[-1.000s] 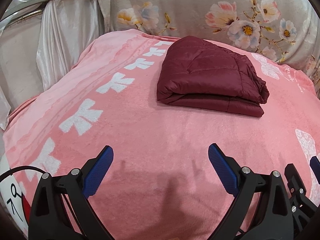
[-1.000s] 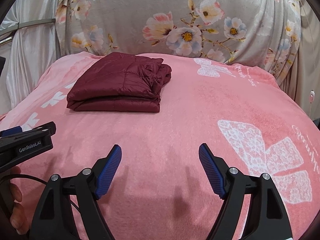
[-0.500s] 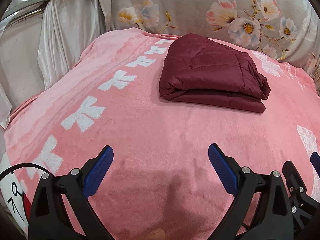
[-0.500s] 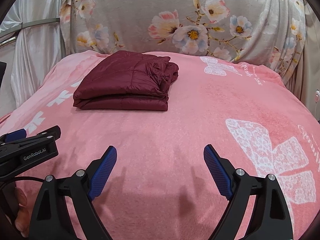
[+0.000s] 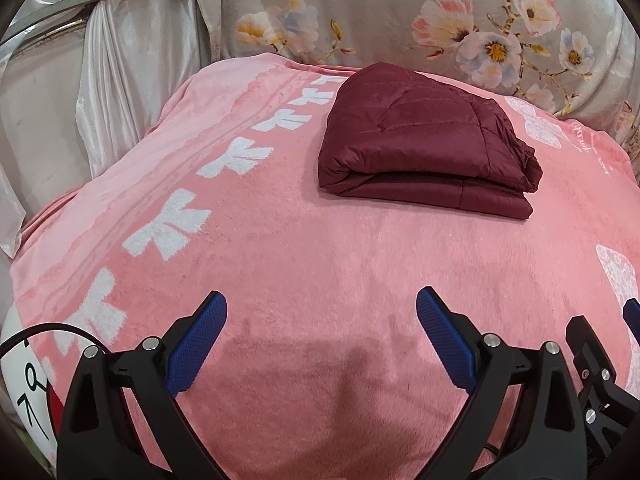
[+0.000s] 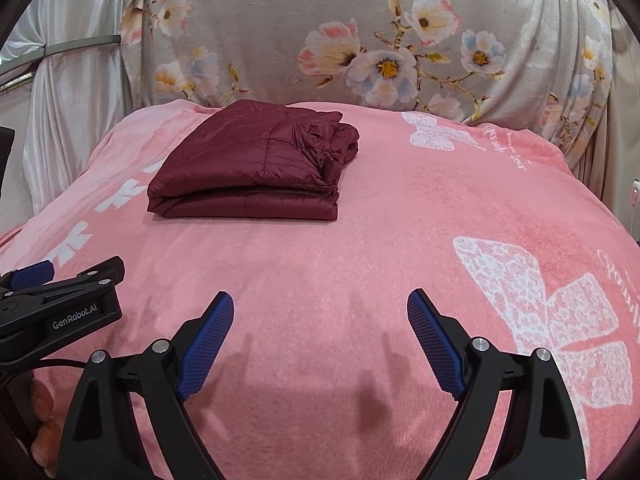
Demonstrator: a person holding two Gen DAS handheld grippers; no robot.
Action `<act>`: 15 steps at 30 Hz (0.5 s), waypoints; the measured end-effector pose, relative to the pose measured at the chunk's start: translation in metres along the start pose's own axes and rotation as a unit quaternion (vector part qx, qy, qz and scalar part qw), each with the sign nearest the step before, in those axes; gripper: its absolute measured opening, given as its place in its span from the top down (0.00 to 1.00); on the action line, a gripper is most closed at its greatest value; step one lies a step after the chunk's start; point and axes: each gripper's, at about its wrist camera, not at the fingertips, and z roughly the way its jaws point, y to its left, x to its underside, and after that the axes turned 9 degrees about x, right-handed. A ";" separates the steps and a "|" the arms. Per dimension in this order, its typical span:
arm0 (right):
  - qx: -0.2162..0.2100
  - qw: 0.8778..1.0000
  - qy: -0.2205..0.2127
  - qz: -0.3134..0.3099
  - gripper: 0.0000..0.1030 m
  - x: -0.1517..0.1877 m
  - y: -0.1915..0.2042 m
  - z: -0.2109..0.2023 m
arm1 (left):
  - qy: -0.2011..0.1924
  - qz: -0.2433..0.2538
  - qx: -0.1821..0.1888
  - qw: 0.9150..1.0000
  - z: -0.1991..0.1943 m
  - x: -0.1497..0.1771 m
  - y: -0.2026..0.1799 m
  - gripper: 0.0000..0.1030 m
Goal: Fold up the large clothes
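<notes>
A: Nearest to us, what are the claws doing?

B: The left gripper [image 5: 322,340] is hanging with its blue-padded jaws spread wide, gripping nothing. The right gripper [image 6: 320,336] is doing the same just beside it, released and empty, both hovering over the fuzzy pink blanket with white bows and butterflies [image 5: 320,260].

A: And the garment?

B: The dark maroon quilted puffer jacket [image 5: 424,140] is lying further back, well apart from both claws, already sitting as a neat folded rectangle, near the grey floral drape [image 6: 360,40] behind.

A: How would it be handling?

B: I'm judging it light, soft and puffy, with a slick shell that is likely slipping under the pads and springing open. If it needs moving, I'd be pinching the thick folded front edge [image 6: 244,204] through all layers, one claw toward each end.
</notes>
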 end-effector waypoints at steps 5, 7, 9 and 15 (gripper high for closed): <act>0.001 1.000 0.000 -0.001 0.16 0.000 0.001 0.000 | 0.008 -0.008 0.003 1.000 0.002 0.002 0.001 0.10; 0.000 1.000 0.000 0.000 0.16 0.000 0.000 0.000 | 0.005 -0.006 0.002 1.000 0.002 0.003 0.001 0.12; 0.001 1.000 0.000 0.000 0.16 0.001 0.000 0.000 | 0.008 -0.006 0.000 1.000 0.003 0.003 0.002 0.13; 0.000 1.000 0.001 0.001 0.16 0.001 -0.001 0.001 | 0.009 -0.007 0.005 1.000 0.004 0.002 0.002 0.14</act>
